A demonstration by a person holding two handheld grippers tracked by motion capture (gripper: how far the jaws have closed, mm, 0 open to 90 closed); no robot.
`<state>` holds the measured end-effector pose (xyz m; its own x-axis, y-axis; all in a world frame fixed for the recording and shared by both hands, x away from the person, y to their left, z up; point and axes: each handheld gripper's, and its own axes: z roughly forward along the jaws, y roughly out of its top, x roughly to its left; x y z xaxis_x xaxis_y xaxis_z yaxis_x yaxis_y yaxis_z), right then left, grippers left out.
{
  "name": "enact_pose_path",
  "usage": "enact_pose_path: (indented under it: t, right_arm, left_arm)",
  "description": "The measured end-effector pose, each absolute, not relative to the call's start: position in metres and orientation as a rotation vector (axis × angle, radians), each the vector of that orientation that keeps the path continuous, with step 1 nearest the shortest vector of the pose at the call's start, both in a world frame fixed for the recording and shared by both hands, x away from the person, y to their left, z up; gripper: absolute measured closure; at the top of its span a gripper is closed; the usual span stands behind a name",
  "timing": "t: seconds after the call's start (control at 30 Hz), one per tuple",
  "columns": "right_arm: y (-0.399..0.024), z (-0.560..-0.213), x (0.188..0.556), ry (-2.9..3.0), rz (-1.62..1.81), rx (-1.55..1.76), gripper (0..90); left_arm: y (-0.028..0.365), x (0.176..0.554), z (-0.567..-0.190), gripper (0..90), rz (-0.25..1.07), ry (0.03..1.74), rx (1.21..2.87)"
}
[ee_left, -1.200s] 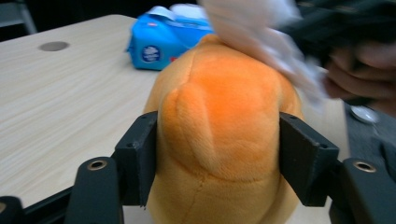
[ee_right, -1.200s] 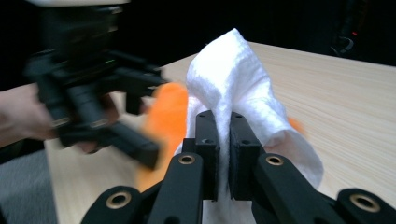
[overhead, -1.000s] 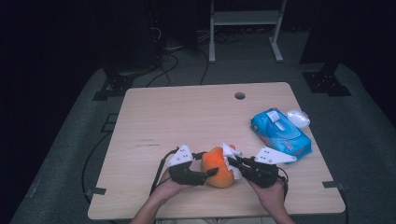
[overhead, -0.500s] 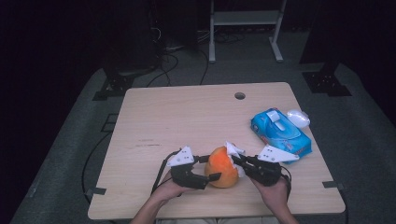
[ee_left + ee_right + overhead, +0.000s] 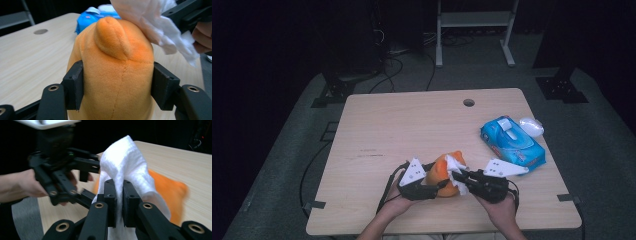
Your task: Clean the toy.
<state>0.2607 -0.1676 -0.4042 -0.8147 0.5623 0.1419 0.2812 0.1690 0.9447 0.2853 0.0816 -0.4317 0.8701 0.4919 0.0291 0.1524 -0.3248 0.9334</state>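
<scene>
An orange plush toy [image 5: 441, 172] stands near the table's front edge between my two grippers. My left gripper [image 5: 438, 181] comes at it from the left. Its jaws have just been closing, and in the left gripper view both pads [image 5: 75, 85] press the sides of the toy [image 5: 115, 62]. My right gripper [image 5: 460, 178] is shut on a crumpled white wipe [image 5: 456, 165]. It holds the wipe [image 5: 125, 162] against the top right of the toy [image 5: 172, 192]. In the left gripper view the wipe [image 5: 152, 20] drapes over the toy's upper right.
A blue pack of wipes [image 5: 513, 142] lies at the right of the wooden table [image 5: 412, 125], with a clear plastic lid [image 5: 531, 126] just behind it. A cable hole [image 5: 469, 102] sits near the far edge. Stands and cables are on the floor beyond.
The left gripper's jaws have closed in onto the orange toy's sides. The right gripper with the wipe stays at the toy's top right; both hands have hardly moved.
</scene>
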Motion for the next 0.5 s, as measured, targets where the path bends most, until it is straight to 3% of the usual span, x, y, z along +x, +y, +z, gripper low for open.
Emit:
enact_pose_path:
  t: [0.23, 0.4, 0.5]
  right_arm:
    - [-0.189, -0.407, 0.276, 2.152, 1.680, 0.946, 82.3]
    - [-0.199, -0.419, 0.284, 2.189, 1.625, 1.009, 82.3]
    - [-0.196, -0.418, 0.282, 2.185, 1.636, 0.993, 82.7]
  left_arm:
    - [0.075, 0.276, -0.434, 37.1, 0.354, 0.387, 1.949]
    - [0.080, 0.284, -0.431, 23.2, 0.229, 0.439, 1.881]
    - [0.082, 0.285, -0.433, 27.4, 0.239, 0.439, 1.889]
